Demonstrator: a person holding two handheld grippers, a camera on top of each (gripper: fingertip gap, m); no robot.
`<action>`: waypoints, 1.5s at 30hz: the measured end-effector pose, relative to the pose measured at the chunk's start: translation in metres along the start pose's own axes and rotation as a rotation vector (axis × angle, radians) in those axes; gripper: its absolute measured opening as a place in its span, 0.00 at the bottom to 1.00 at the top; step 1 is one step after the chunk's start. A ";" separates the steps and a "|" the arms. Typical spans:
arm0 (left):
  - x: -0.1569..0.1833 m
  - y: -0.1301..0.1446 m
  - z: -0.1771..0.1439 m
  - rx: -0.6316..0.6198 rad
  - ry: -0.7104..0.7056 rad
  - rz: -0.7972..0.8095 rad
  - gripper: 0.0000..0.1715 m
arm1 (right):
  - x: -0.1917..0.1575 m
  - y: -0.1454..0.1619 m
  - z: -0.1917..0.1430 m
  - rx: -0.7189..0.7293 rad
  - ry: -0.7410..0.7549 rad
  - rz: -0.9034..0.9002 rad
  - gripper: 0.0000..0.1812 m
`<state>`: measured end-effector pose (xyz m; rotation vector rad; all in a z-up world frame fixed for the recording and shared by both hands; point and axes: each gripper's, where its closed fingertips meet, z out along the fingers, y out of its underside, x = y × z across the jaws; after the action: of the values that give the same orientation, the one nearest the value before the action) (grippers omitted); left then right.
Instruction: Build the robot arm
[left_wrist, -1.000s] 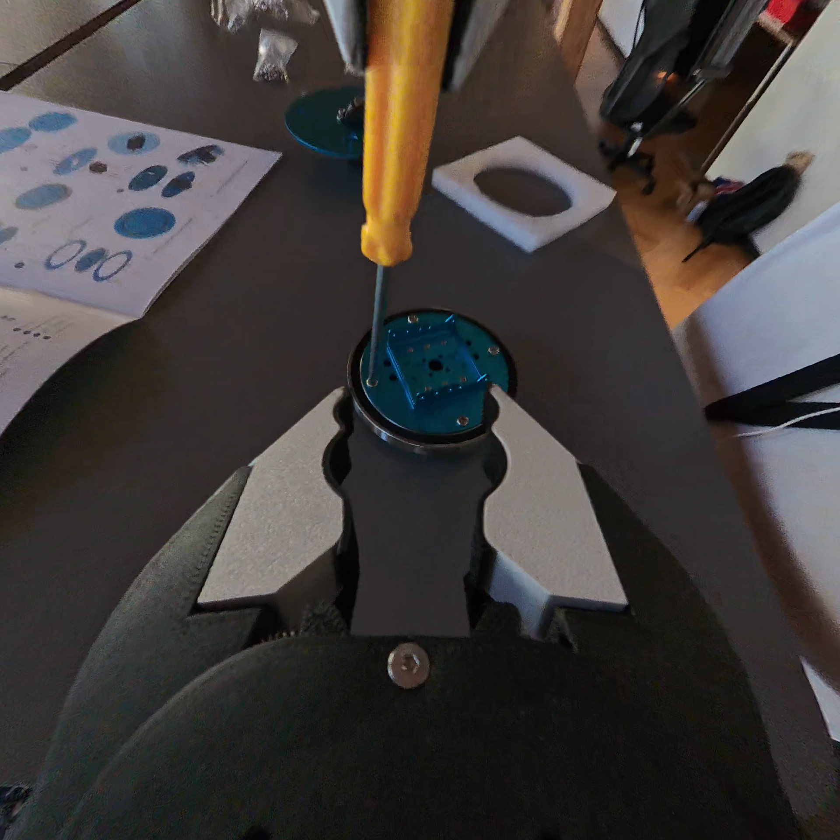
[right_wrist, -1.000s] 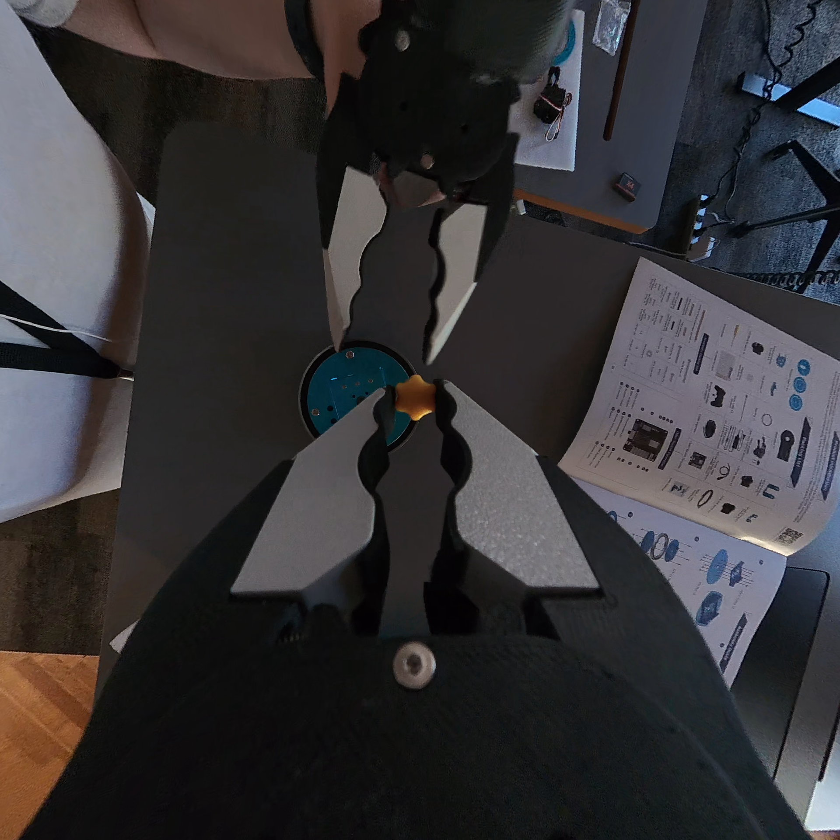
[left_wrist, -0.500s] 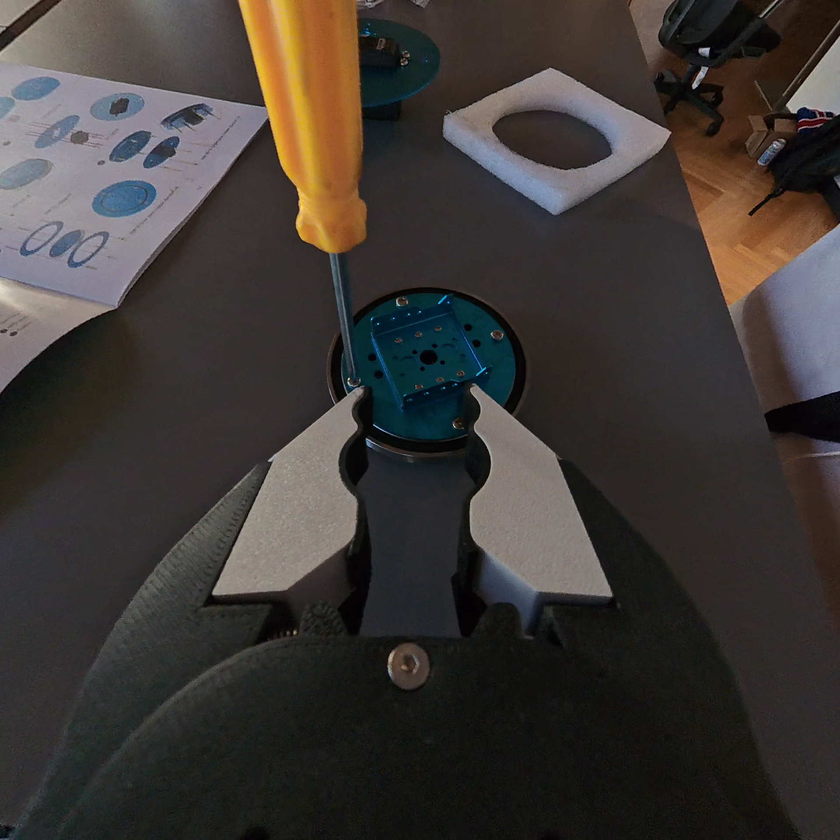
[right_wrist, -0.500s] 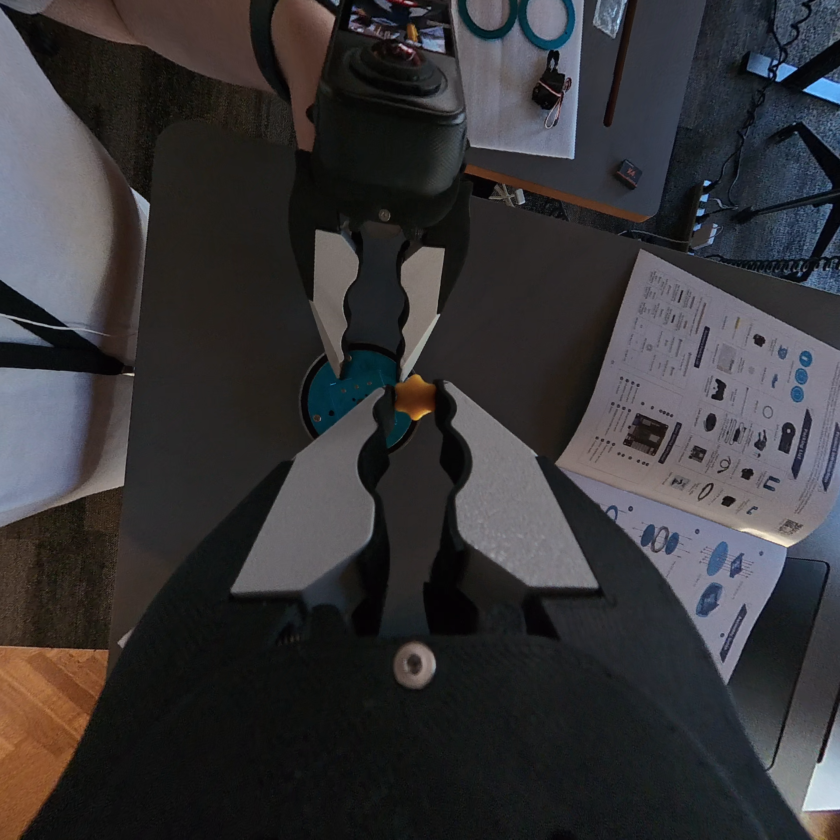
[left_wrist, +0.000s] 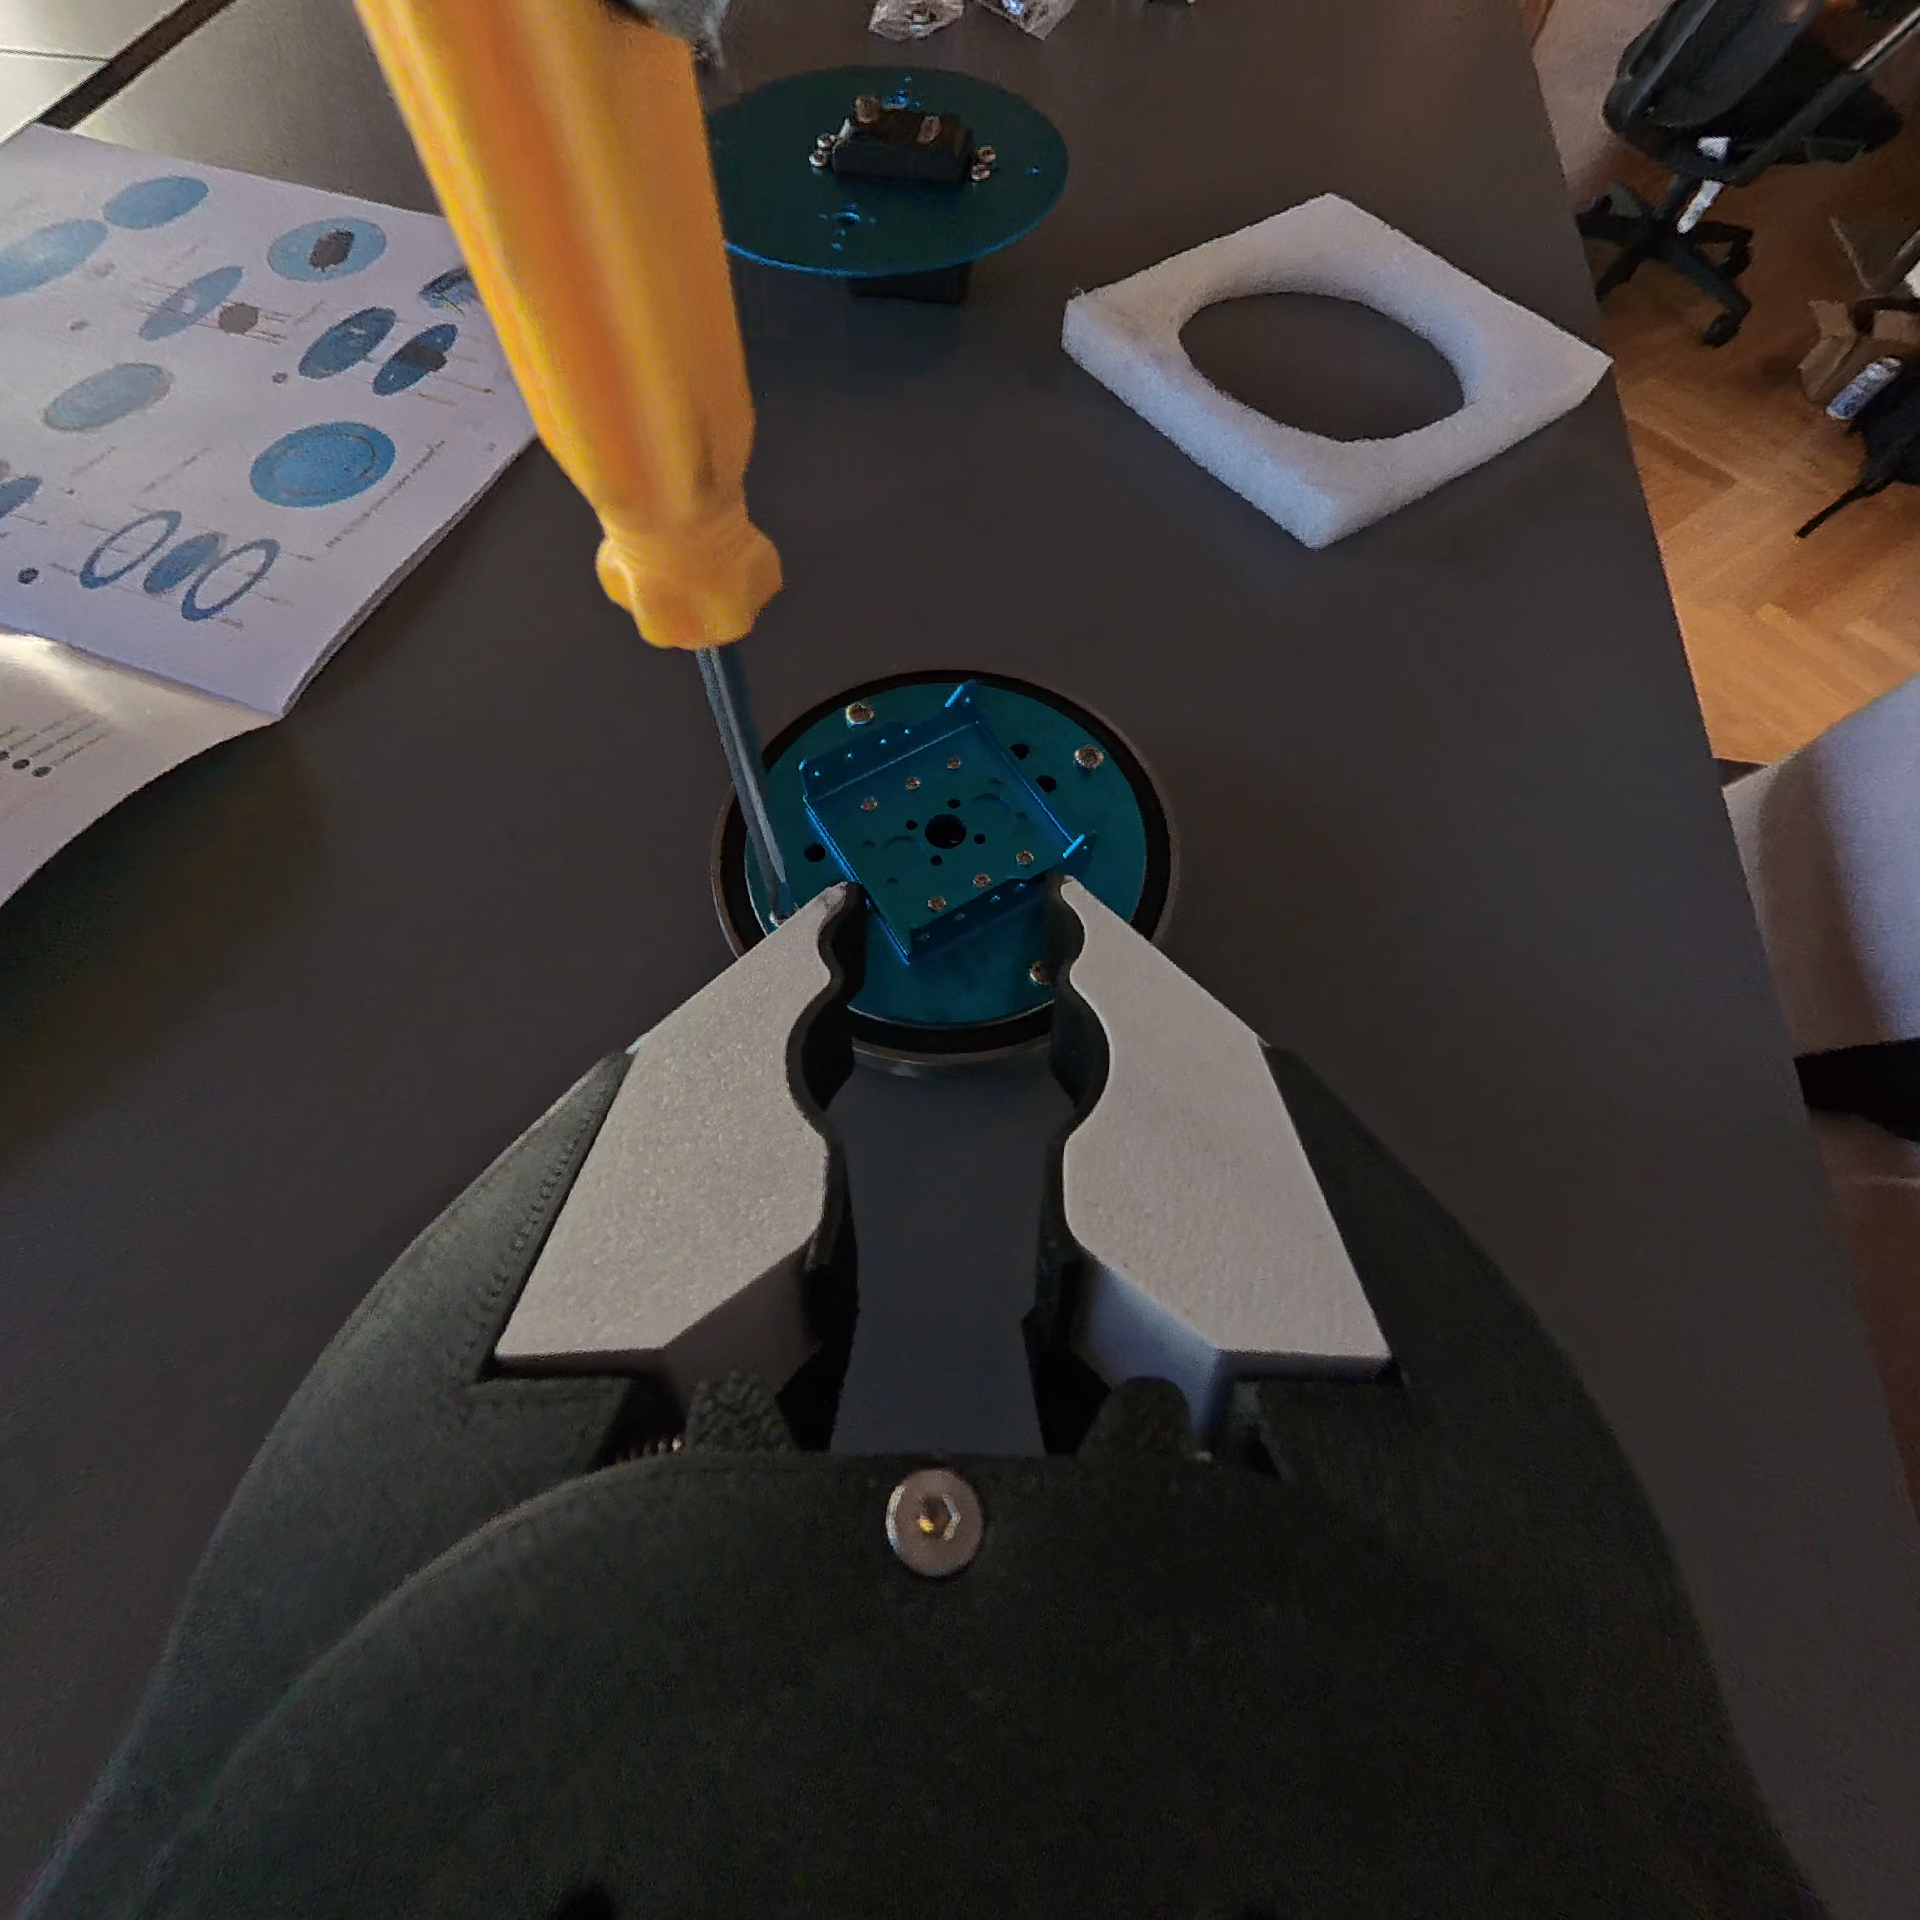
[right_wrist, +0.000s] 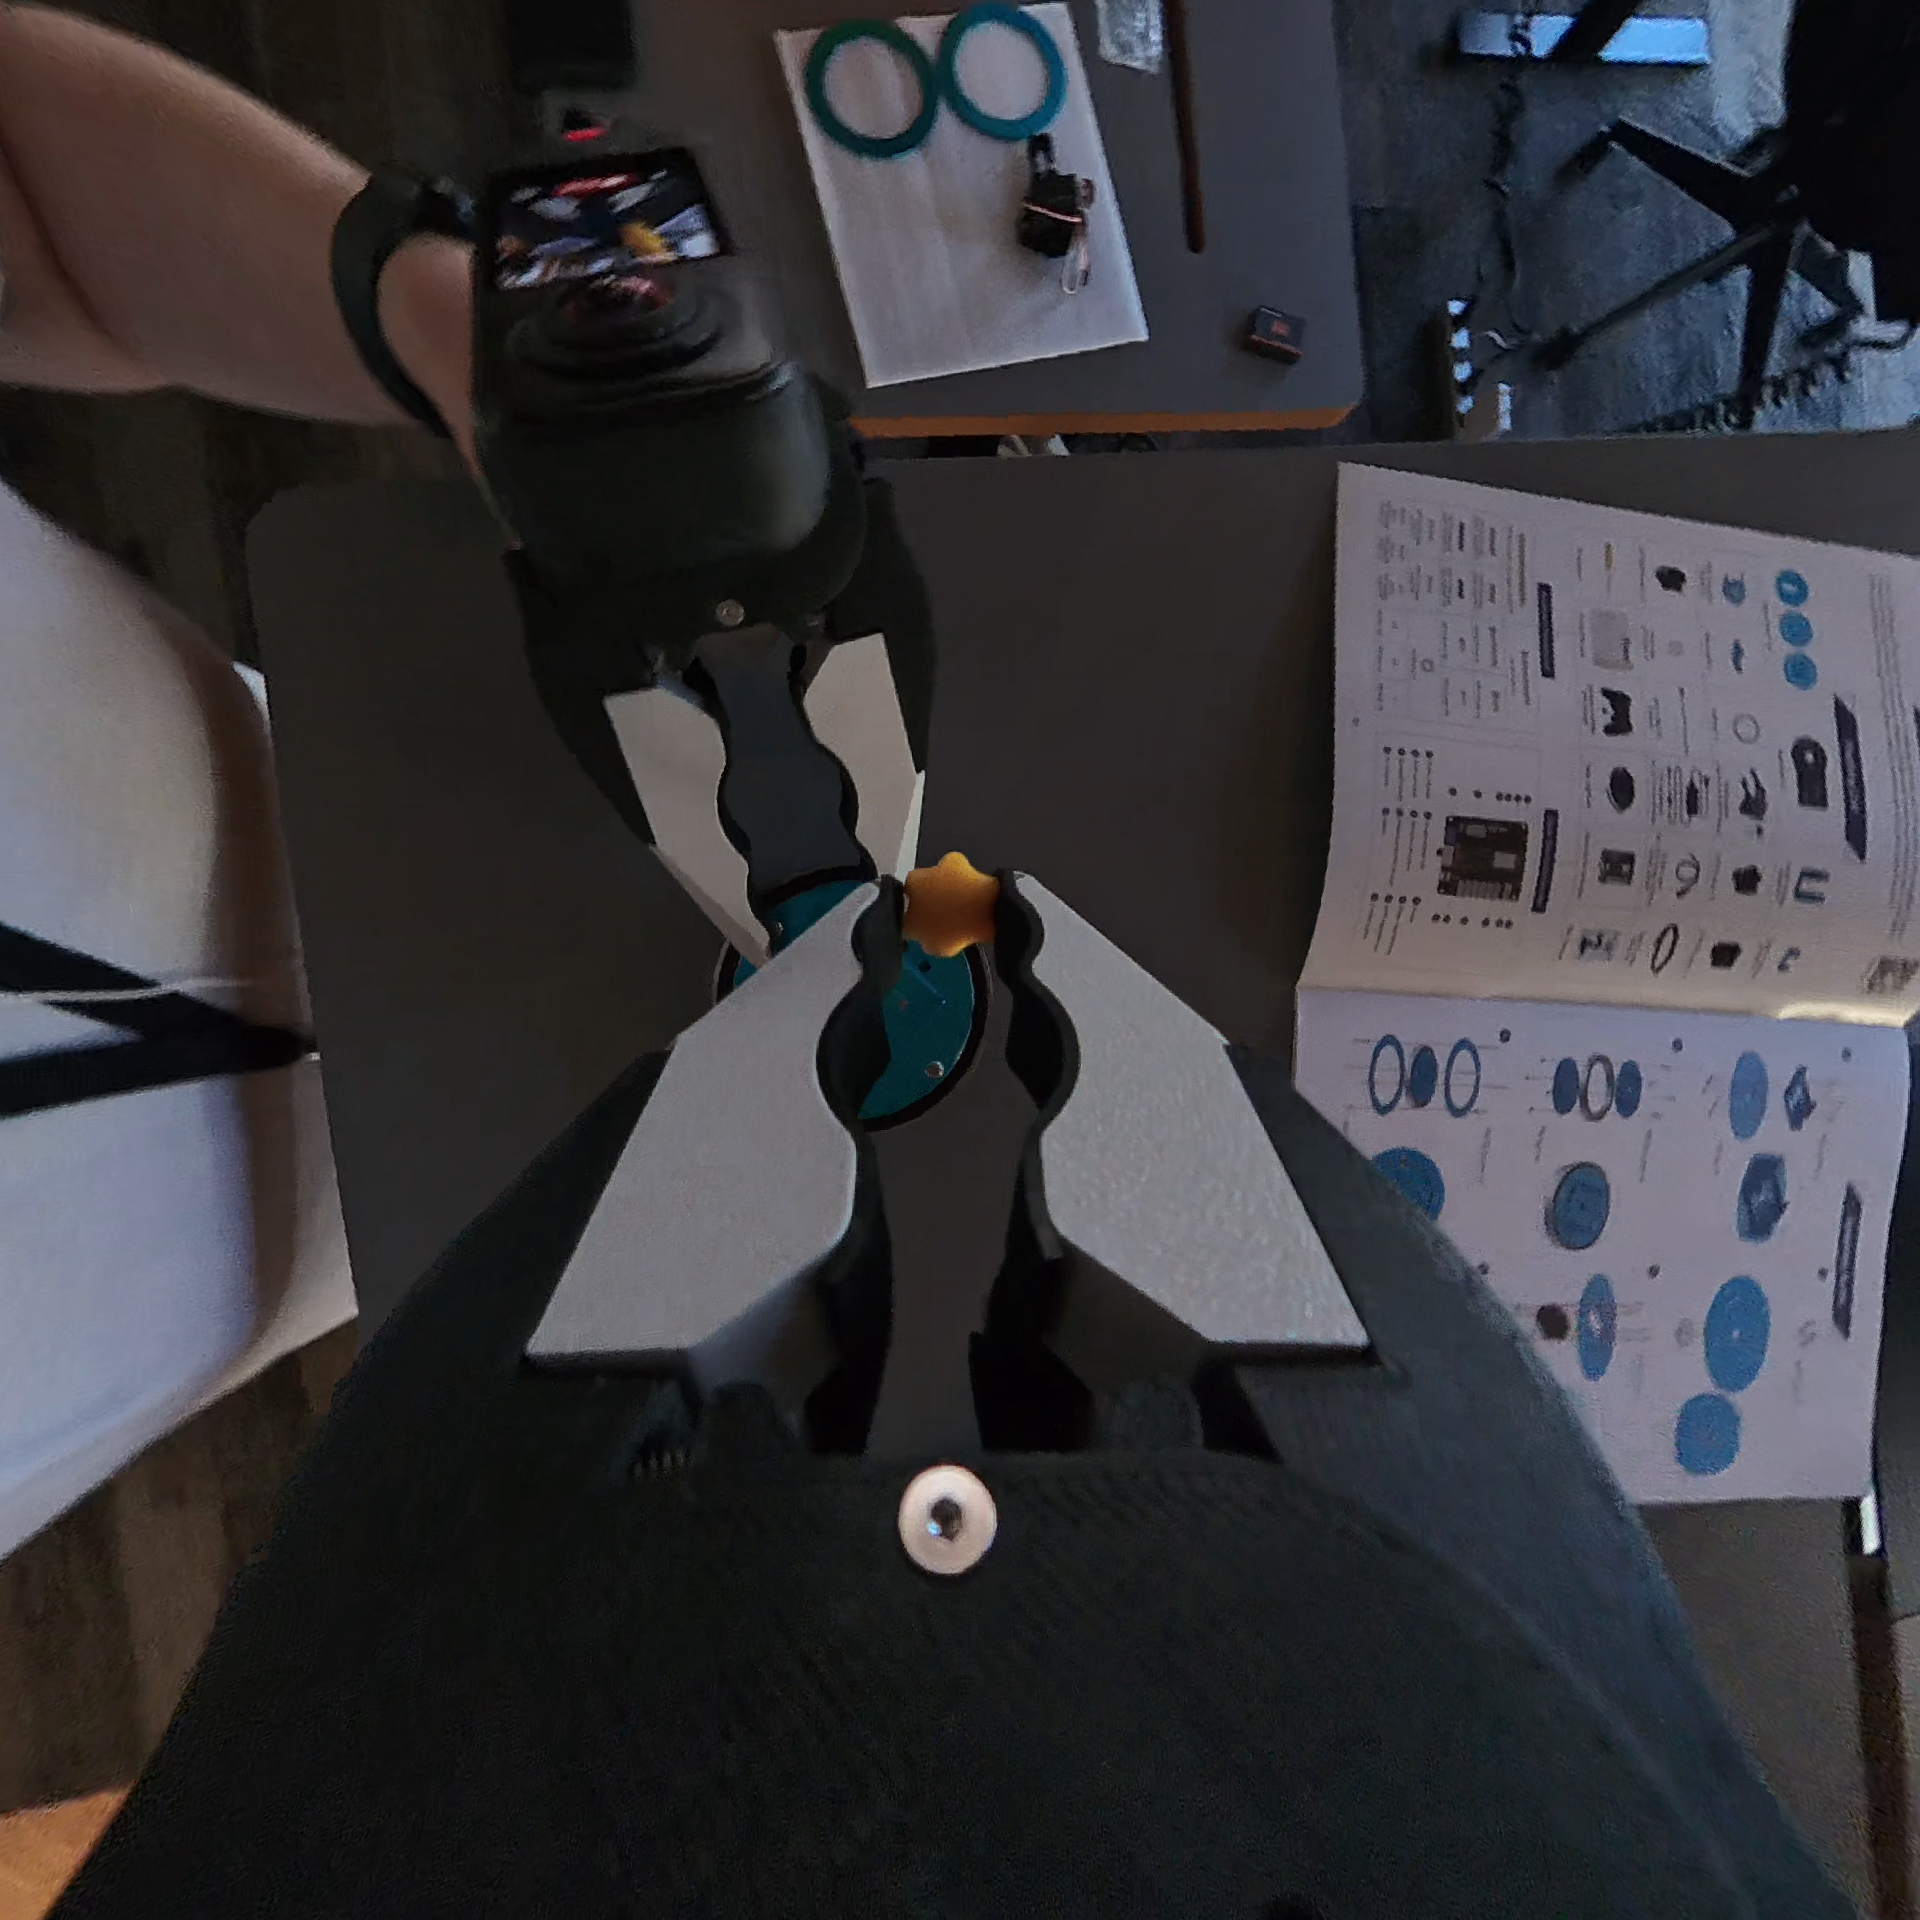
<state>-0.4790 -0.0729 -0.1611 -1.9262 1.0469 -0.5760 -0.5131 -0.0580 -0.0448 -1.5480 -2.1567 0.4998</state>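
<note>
Two grippers at one blue disc (left_wrist: 1107, 831) on the dark bench (left_wrist: 1403, 883): left gripper (left_wrist: 948, 894), jaws spread astride the disc's bracket (left_wrist: 935, 831) (contact unclear), right gripper (right_wrist: 948, 896) pinching an orange screwdriver (left_wrist: 582, 312), tip at a rim screw, booklet (left_wrist: 208, 416) and foam (left_wrist: 1340, 488) nearby.

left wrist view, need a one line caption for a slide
Left gripper open around a round blue metal plate while a yellow-handled screwdriver meets a rim screw on the dark table.

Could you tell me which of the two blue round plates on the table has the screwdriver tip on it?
The near blue plate, with the square bracket, between the left gripper jaws. The far plate carries a black block.
</note>
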 end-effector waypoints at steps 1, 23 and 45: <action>0.000 -0.001 0.001 -0.002 -0.017 0.002 0.20 | 0.000 0.001 0.000 -0.001 0.013 0.021 0.10; -0.032 -0.032 -0.007 0.174 -0.030 0.031 0.02 | 0.003 0.004 -0.005 -0.036 -0.001 -0.179 0.16; -0.002 -0.017 -0.027 0.171 0.039 0.065 0.10 | 0.004 0.001 -0.008 -0.215 -0.133 -0.465 0.10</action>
<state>-0.4922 -0.0784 -0.1326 -1.7327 1.0463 -0.6473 -0.5089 -0.0531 -0.0376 -1.0736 -2.6389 0.2252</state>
